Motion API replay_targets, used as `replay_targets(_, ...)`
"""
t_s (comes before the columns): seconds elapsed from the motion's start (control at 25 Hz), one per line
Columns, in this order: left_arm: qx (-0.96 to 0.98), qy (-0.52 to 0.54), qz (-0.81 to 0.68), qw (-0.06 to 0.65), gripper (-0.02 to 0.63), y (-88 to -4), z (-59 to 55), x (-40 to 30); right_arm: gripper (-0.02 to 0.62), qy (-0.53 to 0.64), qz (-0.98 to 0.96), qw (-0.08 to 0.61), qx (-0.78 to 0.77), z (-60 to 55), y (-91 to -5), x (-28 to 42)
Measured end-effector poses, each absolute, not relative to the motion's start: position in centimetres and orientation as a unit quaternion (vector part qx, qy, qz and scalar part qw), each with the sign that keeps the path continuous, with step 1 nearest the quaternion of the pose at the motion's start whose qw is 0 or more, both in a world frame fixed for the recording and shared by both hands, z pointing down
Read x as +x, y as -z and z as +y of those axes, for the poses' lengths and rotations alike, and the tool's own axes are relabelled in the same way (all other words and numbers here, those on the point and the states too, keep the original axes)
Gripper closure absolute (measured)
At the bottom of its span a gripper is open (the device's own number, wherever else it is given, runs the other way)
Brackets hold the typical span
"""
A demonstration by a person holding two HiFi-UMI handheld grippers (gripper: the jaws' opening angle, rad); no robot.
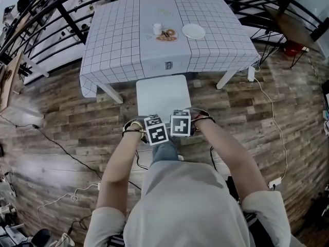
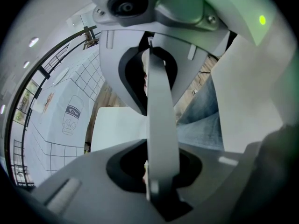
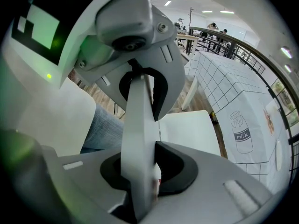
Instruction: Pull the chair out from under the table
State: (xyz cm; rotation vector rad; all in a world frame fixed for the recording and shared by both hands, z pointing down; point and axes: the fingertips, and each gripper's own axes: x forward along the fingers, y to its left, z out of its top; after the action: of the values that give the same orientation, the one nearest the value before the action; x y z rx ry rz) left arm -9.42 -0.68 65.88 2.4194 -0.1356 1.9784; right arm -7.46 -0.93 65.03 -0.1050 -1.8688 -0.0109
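Wooden floor. The white chair sits mostly out from the table. The left gripper and right gripper pinch the top of its back. It looks stiff, light and slippery, so hold tight there.

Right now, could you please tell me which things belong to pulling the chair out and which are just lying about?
Job: chair, its backrest gripped in the jaws of the left gripper and right gripper; table.
Lying about: cup, white plate and brown tray, all on the table.
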Motion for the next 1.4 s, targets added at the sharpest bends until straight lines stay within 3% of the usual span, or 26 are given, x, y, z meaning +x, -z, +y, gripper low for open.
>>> replay_targets(1.4, 0.777, -0.628, -0.048, 0.016, 0.529, -65.8, 8.3, -7.9, 0.517, -0.006, -0.803, 0.593, -0.053, 8.1, -65.0, -5.9)
